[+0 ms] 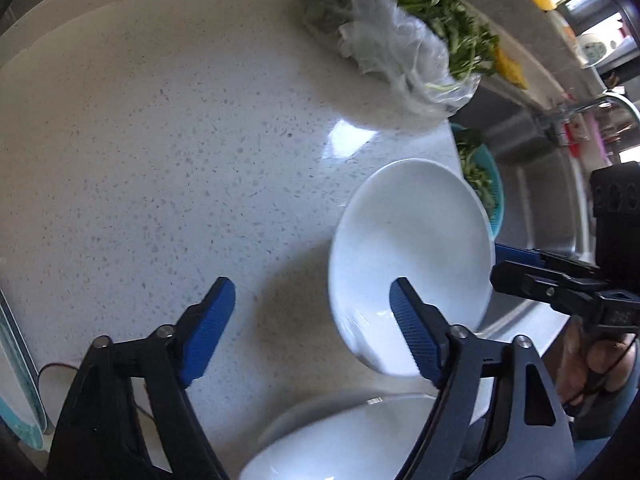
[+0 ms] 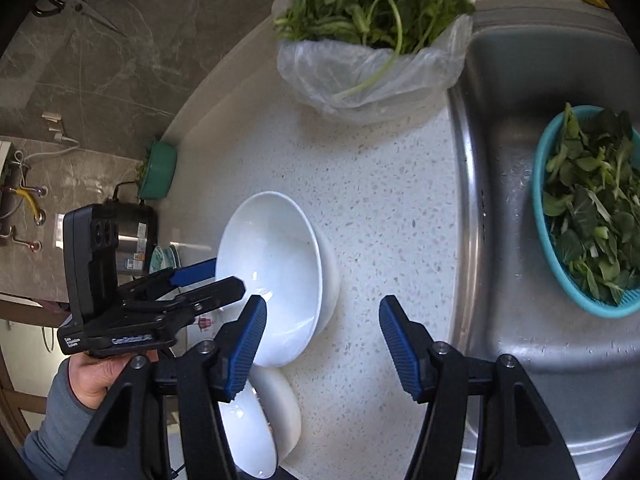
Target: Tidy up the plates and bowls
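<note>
A white bowl (image 1: 412, 256) sits on the speckled counter (image 1: 180, 160) by the sink edge; it also shows in the right wrist view (image 2: 276, 272). A second white bowl (image 1: 344, 440) lies nearer, also in the right wrist view (image 2: 256, 432). My left gripper (image 1: 312, 328) is open and empty above the counter, its right finger over the first bowl's near rim. It shows in the right wrist view (image 2: 216, 280), left of that bowl. My right gripper (image 2: 322, 340) is open and empty, just right of the bowls. In the left wrist view it (image 1: 520, 268) sits at the bowl's right rim.
A plastic bag of leafy greens (image 2: 372, 28) lies at the back of the counter. A steel sink (image 2: 520, 240) on the right holds a teal basket (image 2: 540, 216) of greens. A green tub (image 2: 160, 168) and stacked plates (image 2: 164, 258) stand at far left.
</note>
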Demonstrator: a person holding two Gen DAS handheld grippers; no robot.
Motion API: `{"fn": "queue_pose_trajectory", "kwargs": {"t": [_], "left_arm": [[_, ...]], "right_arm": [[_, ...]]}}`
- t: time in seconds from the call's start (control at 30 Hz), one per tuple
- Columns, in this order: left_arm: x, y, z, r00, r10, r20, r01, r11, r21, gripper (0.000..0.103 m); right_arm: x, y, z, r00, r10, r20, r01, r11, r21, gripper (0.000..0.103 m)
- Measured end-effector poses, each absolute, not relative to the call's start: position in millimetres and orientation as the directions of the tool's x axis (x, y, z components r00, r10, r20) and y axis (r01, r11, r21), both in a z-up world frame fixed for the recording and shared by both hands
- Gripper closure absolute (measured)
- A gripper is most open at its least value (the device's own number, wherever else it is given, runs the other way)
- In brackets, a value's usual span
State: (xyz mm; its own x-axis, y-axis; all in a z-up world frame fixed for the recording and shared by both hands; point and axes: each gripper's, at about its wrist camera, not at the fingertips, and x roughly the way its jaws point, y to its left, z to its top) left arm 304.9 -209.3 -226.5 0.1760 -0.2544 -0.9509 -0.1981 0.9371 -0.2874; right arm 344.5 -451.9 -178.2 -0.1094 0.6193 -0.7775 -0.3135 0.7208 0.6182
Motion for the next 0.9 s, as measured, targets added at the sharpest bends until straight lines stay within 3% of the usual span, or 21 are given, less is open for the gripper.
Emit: {"fn": "queue_pose_trajectory", "kwargs": {"t": [0.1, 0.17, 0.23, 0.3, 0.4, 0.5, 0.63, 0.67, 0.9], "left_arm": [[305.0, -205.9, -233.5, 0.165, -0.245, -0.955, -0.210, 0.938, -0.276, 0.050], [306.0, -203.7, -237.6, 0.160, -0.254, -0.954, -0.220, 0.933, -0.285, 0.050], [308.0, -203.3, -241.7, 0.151, -0.260, -0.954, -0.217, 0.933, -0.288, 0.051], [307.2, -203.8, -243.4, 0.143, -0.271, -0.952, -0.209, 0.932, -0.296, 0.063], [314.4, -209.8, -254.1, 0.151, -0.297, -0.943, -0.202, 0.925, -0.323, 0.073], [319.0, -214.8, -253.4, 0.160, -0.312, -0.937, -0.185, 0.922, -0.339, 0.081], [324.0, -225.6, -252.1, 0.157, -0.303, -0.940, -0.142, 0.935, -0.325, 0.087], [324.1, -227.2, -251.1, 0.158, -0.304, -0.939, -0.133, 0.936, -0.326, 0.091], [332.3, -235.3, -248.8, 0.172, -0.290, -0.941, -0.115, 0.943, -0.311, 0.093]], "right_arm": [[348.2, -446.2, -185.4, -0.133, 0.615, -0.777, -0.313, 0.718, 0.622, 0.041], [347.4, -440.7, -189.9, -0.149, 0.606, -0.781, -0.324, 0.716, 0.618, 0.043], [347.0, -436.4, -193.1, -0.162, 0.597, -0.786, -0.333, 0.716, 0.613, 0.048], [346.6, -429.3, -194.8, -0.170, 0.589, -0.790, -0.347, 0.714, 0.607, 0.058], [346.9, -426.1, -198.1, -0.175, 0.579, -0.796, -0.350, 0.719, 0.600, 0.072], [348.4, -427.5, -201.8, -0.175, 0.583, -0.794, -0.334, 0.723, 0.605, 0.075], [349.6, -427.3, -202.1, -0.169, 0.588, -0.791, -0.317, 0.728, 0.608, 0.076], [350.1, -427.3, -202.2, -0.169, 0.588, -0.791, -0.314, 0.729, 0.609, 0.083], [350.1, -429.3, -200.0, -0.145, 0.573, -0.807, -0.327, 0.742, 0.585, 0.088]]}}
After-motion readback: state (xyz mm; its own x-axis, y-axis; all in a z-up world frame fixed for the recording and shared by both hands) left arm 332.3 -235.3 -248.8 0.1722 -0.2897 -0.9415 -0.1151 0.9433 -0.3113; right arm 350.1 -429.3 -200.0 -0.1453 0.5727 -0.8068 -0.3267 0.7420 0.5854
